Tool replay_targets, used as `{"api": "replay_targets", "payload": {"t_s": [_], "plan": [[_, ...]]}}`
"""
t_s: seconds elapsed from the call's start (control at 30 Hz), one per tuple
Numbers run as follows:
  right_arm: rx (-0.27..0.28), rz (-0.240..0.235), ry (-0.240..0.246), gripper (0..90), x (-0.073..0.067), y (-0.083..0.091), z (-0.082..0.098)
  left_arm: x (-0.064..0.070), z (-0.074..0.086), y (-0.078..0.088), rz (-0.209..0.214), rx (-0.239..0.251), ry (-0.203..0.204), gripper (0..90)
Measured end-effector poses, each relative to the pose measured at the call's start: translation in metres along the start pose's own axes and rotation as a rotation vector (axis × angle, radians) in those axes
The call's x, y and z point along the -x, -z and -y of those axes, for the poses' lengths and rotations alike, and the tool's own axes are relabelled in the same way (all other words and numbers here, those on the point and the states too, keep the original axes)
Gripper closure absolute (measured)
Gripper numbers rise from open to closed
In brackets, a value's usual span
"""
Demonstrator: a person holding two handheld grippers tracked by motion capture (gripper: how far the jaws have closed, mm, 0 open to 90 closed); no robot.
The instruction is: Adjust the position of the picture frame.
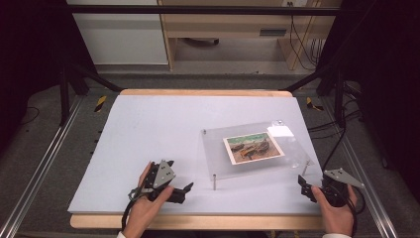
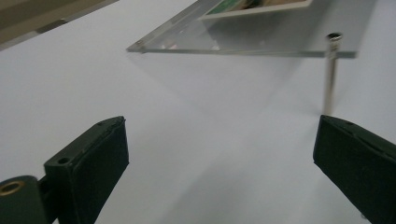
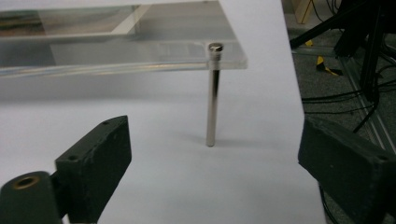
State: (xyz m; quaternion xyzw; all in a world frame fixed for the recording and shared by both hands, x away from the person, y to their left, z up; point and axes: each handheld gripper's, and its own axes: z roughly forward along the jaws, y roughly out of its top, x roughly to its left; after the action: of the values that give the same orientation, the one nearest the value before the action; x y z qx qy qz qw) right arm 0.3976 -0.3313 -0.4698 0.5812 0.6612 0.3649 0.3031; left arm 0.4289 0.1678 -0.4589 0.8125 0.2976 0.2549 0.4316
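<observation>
Beside the raised clear panel (image 1: 252, 148), both tools rest wide open.

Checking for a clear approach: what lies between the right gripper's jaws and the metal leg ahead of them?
Only bare white table; nothing stands between the open right gripper and the metal leg in the right gripper view.
</observation>
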Motion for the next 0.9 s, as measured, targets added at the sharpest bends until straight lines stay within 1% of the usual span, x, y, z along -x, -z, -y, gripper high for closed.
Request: {"api": "replay_targets", "payload": {"t_s": [0.03, 0.07, 0.1, 0.13, 0.17, 0.2, 0.23, 0.3, 0.33, 0.37, 0.43, 0.47, 0.53, 0.63, 0.73, 0.77, 0.83, 0.87, 0.9], "plan": [[-0.010, 0.005, 0.001, 19.0, -0.002, 0.000, 0.000, -0.004, 0.002, 0.002, -0.017, 0.001, -0.005, 5.3], [-0.021, 0.015, 0.010, 22.1, -0.004, 0.000, 0.000, -0.005, 0.003, 0.002, -0.022, 0.004, 0.003, 4.9], [-0.022, 0.025, 0.025, 23.3, -0.005, 0.000, 0.001, -0.006, 0.003, 0.003, -0.030, 0.007, 0.013, 4.5], [-0.018, 0.030, 0.036, 24.2, -0.005, 0.001, 0.001, -0.006, 0.004, 0.003, -0.038, 0.022, 0.020, 4.5], [-0.009, 0.037, 0.045, 24.4, -0.005, 0.001, 0.002, -0.006, 0.005, 0.003, -0.037, 0.027, 0.027, 4.4], [0.004, 0.037, 0.053, 25.2, -0.005, 0.001, 0.002, -0.006, 0.006, 0.002, -0.033, 0.036, 0.049, 3.8], [0.013, 0.046, 0.066, 26.1, -0.005, 0.001, 0.002, -0.005, 0.006, 0.001, -0.030, 0.041, 0.059, 3.3], [0.017, 0.045, 0.070, 28.3, -0.004, 0.001, 0.003, -0.003, 0.005, 0.000, -0.001, 0.050, 0.107, 2.6], [0.023, 0.044, 0.066, 30.2, -0.003, 0.000, 0.003, -0.001, 0.005, 0.000, 0.020, 0.056, 0.130, 2.6], [0.031, 0.044, 0.068, 31.6, -0.003, -0.001, 0.003, 0.001, 0.005, -0.001, 0.035, 0.062, 0.146, 2.6], [0.038, 0.036, 0.058, 33.6, -0.001, -0.003, 0.003, 0.004, 0.005, -0.002, 0.048, 0.066, 0.154, 2.6], [0.043, 0.030, 0.056, 35.6, 0.000, -0.004, 0.003, 0.005, 0.004, -0.002, 0.061, 0.072, 0.158, 2.6], [0.042, 0.020, 0.037, 37.0, 0.002, -0.007, 0.002, 0.008, 0.003, -0.003, 0.083, 0.085, 0.156, 2.6], [0.044, 0.012, 0.025, 38.1, 0.004, -0.014, -0.001, 0.011, 0.002, -0.002, 0.111, 0.097, 0.167, 2.7], [0.038, 0.010, 0.055, 37.5, 0.003, -0.019, -0.006, 0.014, 0.000, -0.002, 0.137, 0.084, 0.169, 3.6], [0.034, 0.012, 0.053, 36.0, 0.004, -0.022, -0.007, 0.015, 0.000, -0.003, 0.146, 0.084, 0.171, 3.7], [0.031, -0.004, 0.053, 36.3, 0.004, -0.026, -0.009, 0.019, -0.001, -0.004, 0.152, 0.082, 0.163, 4.0], [0.032, -0.005, 0.063, 38.4, 0.005, -0.028, -0.011, 0.021, -0.001, -0.005, 0.158, 0.086, 0.164, 4.2], [0.032, -0.018, 0.058, 42.3, 0.006, -0.031, -0.012, 0.023, -0.002, -0.005, 0.166, 0.090, 0.167, 4.3]]}}
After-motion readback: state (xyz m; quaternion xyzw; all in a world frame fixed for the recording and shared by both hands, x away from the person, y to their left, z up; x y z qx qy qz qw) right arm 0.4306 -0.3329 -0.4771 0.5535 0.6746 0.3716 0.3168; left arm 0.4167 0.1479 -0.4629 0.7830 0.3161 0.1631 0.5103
